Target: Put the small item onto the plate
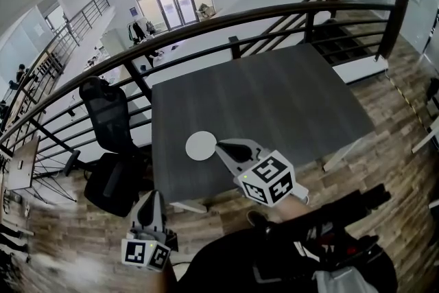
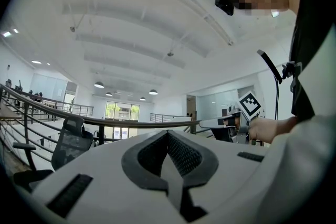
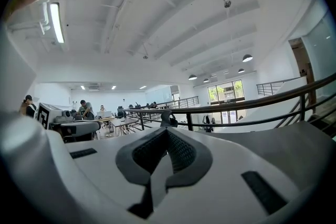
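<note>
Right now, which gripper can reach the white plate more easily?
Right. The right gripper is over the table, its tip beside the white plate. The left gripper hangs off the table's near edge, by the black chair. No small item shows in either.

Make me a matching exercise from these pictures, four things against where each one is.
1 plate
2 right gripper
3 left gripper
4 black chair

A at the near left corner of the table
B lying on the grey table
C beside the railing, left of the table
D above the table, tip next to the plate

Pairs: 1-B, 2-D, 3-A, 4-C.
</note>
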Demonstrator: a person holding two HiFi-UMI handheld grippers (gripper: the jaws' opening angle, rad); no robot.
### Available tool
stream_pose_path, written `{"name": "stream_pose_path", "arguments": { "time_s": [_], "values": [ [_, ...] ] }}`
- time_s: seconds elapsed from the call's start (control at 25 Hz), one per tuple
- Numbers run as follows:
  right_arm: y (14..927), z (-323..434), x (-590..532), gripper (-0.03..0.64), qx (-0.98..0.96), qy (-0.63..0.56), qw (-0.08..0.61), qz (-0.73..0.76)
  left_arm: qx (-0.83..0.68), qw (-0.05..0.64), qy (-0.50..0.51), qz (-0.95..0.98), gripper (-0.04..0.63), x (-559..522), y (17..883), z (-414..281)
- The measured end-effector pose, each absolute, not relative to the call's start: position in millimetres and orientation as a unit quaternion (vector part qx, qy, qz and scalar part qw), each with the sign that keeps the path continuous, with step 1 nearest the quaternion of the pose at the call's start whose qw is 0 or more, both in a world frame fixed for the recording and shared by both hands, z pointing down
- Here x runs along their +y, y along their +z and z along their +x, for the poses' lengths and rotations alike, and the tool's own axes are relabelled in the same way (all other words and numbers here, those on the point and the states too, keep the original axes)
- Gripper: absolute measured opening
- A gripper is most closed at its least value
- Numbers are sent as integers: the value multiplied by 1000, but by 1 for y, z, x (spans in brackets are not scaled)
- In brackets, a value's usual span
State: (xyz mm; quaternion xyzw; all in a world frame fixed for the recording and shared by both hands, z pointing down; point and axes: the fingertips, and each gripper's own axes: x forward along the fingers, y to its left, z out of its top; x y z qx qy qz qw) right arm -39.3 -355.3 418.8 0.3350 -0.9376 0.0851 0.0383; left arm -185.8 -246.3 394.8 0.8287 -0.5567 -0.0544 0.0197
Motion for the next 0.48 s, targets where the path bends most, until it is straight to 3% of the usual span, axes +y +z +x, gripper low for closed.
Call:
{"name": "stream_pose_path", "arguments": {
  "time_s": [0.48],
  "values": [
    [416, -40, -358, 2, -938, 83, 40, 334, -558, 25, -53, 828, 5, -251, 397, -185]
  ]
}}
